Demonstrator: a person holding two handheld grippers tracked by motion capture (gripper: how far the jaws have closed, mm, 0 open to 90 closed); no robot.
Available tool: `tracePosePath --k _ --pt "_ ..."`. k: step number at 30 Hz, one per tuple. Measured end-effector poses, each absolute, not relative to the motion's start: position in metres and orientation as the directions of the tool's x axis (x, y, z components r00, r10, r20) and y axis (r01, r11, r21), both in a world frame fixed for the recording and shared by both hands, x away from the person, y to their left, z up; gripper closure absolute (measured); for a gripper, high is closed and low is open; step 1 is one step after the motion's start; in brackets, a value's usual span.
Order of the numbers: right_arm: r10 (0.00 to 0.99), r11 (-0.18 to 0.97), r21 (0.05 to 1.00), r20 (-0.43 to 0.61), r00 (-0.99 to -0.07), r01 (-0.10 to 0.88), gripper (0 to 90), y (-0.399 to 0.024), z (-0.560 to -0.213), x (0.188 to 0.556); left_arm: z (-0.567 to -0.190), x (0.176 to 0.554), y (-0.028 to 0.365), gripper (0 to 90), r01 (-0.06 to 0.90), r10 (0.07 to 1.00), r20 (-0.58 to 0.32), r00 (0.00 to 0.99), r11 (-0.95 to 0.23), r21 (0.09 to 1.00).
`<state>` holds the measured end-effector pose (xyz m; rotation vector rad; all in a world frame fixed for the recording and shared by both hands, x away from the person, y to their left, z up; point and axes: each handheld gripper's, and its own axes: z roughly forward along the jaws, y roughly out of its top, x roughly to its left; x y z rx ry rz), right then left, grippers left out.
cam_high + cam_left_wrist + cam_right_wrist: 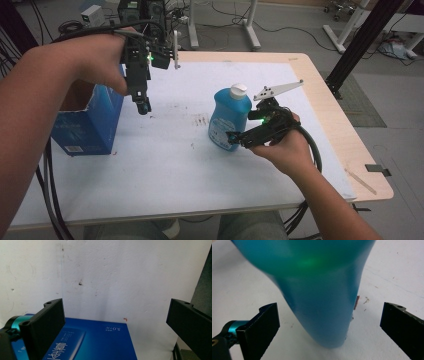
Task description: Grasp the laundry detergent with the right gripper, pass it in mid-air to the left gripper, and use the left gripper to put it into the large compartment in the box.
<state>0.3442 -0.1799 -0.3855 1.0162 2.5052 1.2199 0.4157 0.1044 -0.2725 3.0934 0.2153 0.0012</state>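
Left gripper view, blue box (100, 345) printed "5.0", both hand-held grippers wide, right (329, 332) straddling blue bottle (322, 302)

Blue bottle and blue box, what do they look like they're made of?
The blue bottle looks like smooth, slightly glossy plastic: moulded curved body, white cap, a green light reflected in the right gripper view. The blue box appears to be printed cardboard with a satin sheen: flat panels, sharp folded edges, open top.

Bare desk (165, 170) is lying open from 5 to 8 o'clock of the bottle (229, 119). The box (90, 125) is blocking the 9 o'clock edge, well apart.
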Motion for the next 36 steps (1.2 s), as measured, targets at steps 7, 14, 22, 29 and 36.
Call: tracePosePath --k 7,14,22,29,36 --pt "0.666 0.370 0.788 0.144 -0.732 0.492 1.4 -0.174 -0.398 0.346 -0.273 0.415 0.105 1.8 0.141 0.142 0.002 0.990 -0.989 0.042" --pt "0.676 0.296 0.825 0.174 -0.716 0.481 1.6 -0.171 -0.406 0.345 -0.272 0.417 0.106 1.8 0.141 0.141 0.001 0.990 -0.989 0.039" --pt "0.691 0.253 0.837 0.194 -0.696 0.484 3.6 -0.169 -0.415 0.346 -0.273 0.417 0.106 1.8 0.139 0.140 0.002 0.990 -0.990 0.037" --pt "0.712 0.201 0.857 0.206 -0.671 0.475 5.2 -0.169 -0.421 0.347 -0.274 0.417 0.106 1.8 0.135 0.135 0.001 0.991 -0.990 0.033" --pt "0.707 0.191 0.874 0.193 -0.680 0.447 14.2 -0.168 -0.422 0.345 -0.275 0.418 0.105 1.8 0.134 0.134 -0.001 0.991 -0.990 0.032"
